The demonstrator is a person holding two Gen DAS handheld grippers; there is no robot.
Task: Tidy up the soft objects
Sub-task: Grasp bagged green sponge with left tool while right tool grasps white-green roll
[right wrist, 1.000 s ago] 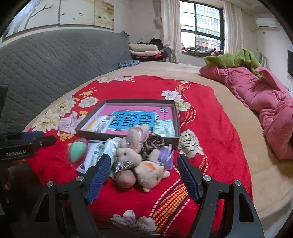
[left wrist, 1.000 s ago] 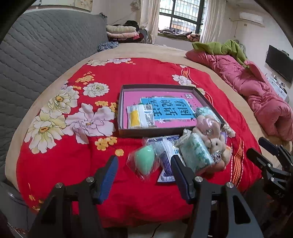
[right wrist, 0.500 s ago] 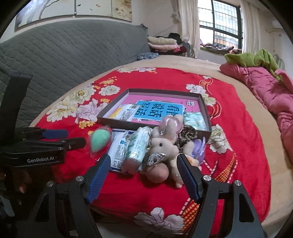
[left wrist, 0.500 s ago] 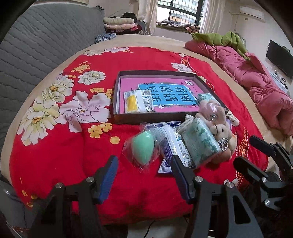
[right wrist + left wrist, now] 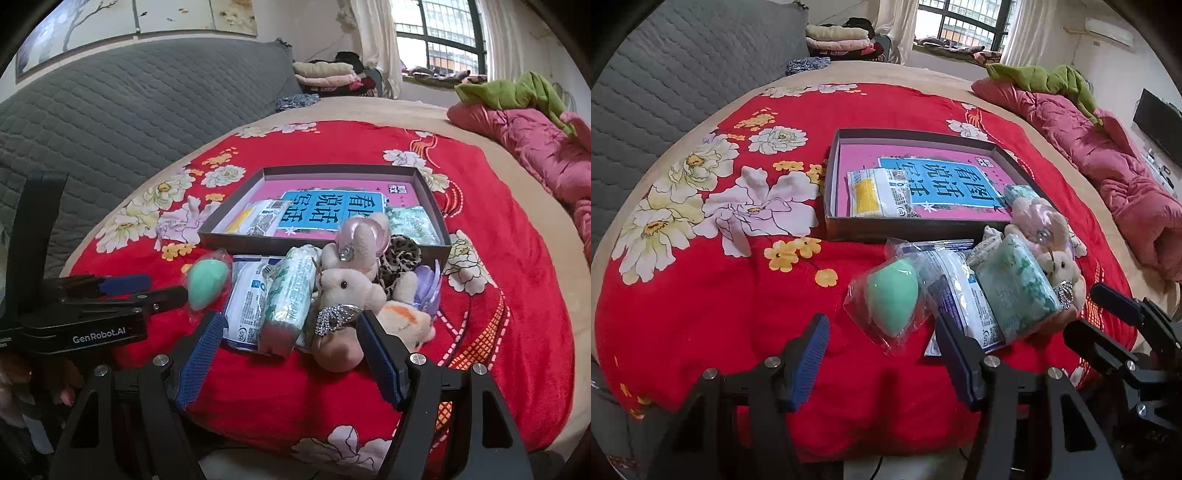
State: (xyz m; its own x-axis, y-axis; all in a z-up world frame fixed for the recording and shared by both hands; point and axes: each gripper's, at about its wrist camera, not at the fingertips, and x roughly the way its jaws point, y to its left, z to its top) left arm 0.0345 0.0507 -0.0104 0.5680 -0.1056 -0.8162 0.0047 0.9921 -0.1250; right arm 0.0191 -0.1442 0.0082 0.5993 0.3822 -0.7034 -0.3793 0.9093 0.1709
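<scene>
1. Two hand-held grippers hover at the near edge of the bed. The left gripper [image 5: 882,343] has its blue-padded fingers [image 5: 809,354] spread apart and empty; the right gripper [image 5: 291,350] likewise has its fingers [image 5: 199,354] released, with nothing between the pads.
2. Just beyond the left gripper lies a mint-green egg-shaped sponge in a clear plastic bag [image 5: 892,295], resting on the red floral bedspread [image 5: 701,295].
3. Beside the sponge, to its right in the left wrist view, is a white-and-blue flat plastic packet [image 5: 964,295], and overlapping it a green-patterned soft tissue pack [image 5: 1015,288].
4. Against the tissue pack sits a heap of small plush toys: a beige plush bunny with a sequinned bow [image 5: 347,291], a pink-eared plush [image 5: 360,236] above it, a leopard-print plush piece [image 5: 400,254], a lilac plush [image 5: 428,280] and a cream-and-orange plush [image 5: 406,321]. The heap lies straight ahead of the right gripper.
5. Behind the heap stands a shallow dark cardboard box [image 5: 831,184] with a pink-and-blue printed base. Inside it are a white-and-yellow plastic packet [image 5: 875,192] at the left and a second green-patterned tissue pack [image 5: 410,225] at the right.
6. Farther off, a pink quilt [image 5: 1108,162] with a green garment [image 5: 1041,77] on it lies along the right side of the bed; a grey quilted headboard [image 5: 129,107] rises on the left.
7. Folded clothes [image 5: 325,72] are stacked near the window [image 5: 439,33].
</scene>
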